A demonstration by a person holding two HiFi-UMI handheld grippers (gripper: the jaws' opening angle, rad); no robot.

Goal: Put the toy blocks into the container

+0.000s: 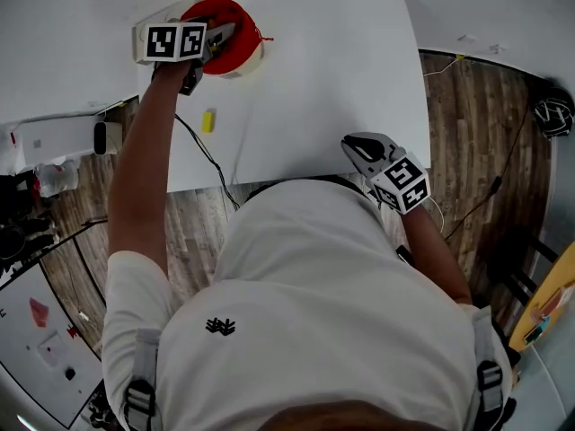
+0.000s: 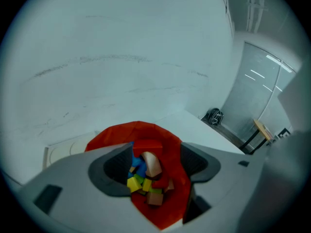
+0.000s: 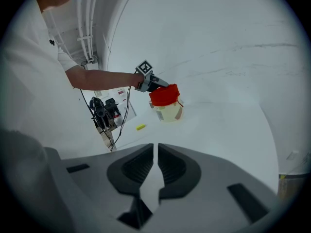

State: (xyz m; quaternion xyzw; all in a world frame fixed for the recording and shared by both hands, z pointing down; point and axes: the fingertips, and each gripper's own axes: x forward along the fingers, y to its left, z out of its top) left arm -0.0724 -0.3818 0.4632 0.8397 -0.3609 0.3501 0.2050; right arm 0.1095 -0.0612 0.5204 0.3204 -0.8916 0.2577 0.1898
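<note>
A cream container with a red top (image 1: 241, 57) stands at the far left of the white table (image 1: 332, 79). My left gripper (image 1: 218, 36) hangs right over its mouth, jaws apart. In the left gripper view the red opening (image 2: 165, 210) fills the gap between the jaws of the left gripper (image 2: 155, 154); inside lie several blocks, among them a red block (image 2: 147, 145), a beige arch (image 2: 153, 164) and a yellow block (image 2: 133, 183). One loose yellow block (image 1: 207, 120) (image 3: 140, 127) lies on the table near the container (image 3: 166, 106). My right gripper (image 1: 361, 147) (image 3: 156, 152) is shut and empty near the front edge.
A black cable (image 1: 206, 155) runs off the table's left front edge. A white device (image 1: 106, 136) and dark equipment (image 3: 99, 111) stand left of the table. Wooden floor (image 1: 476, 142) and a black bundle (image 1: 552, 115) lie to the right.
</note>
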